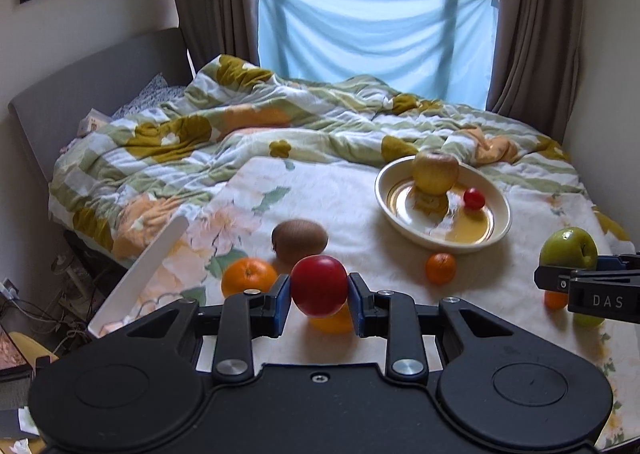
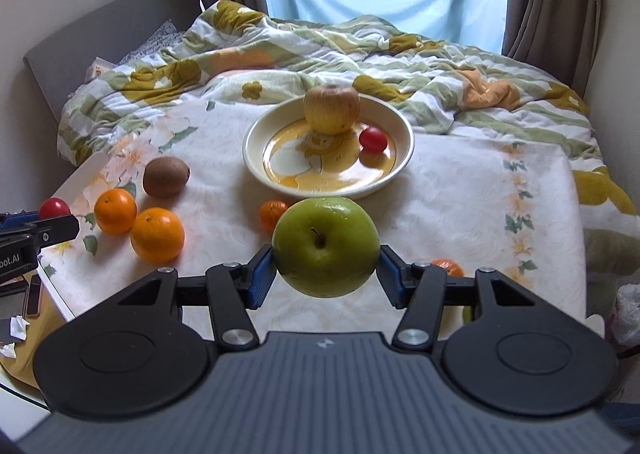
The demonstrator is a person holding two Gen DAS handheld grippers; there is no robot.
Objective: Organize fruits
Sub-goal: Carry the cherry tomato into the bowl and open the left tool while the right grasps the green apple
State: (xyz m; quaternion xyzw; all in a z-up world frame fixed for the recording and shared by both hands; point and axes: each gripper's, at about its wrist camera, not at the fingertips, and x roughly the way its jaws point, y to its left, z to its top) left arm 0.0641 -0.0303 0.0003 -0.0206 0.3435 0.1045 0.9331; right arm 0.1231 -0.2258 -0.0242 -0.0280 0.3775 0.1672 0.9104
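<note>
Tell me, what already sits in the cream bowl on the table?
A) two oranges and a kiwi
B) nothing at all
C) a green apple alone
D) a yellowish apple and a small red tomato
D: in the right wrist view the cream bowl holds a yellowish apple and a small red tomato; no other fruit lies inside it.

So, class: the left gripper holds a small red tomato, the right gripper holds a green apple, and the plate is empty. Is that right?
Not quite. The plate is not empty: a yellowish apple and a small red tomato lie in it, as the right wrist view shows. The left gripper does hold a red tomato, the right gripper a green apple.
</note>
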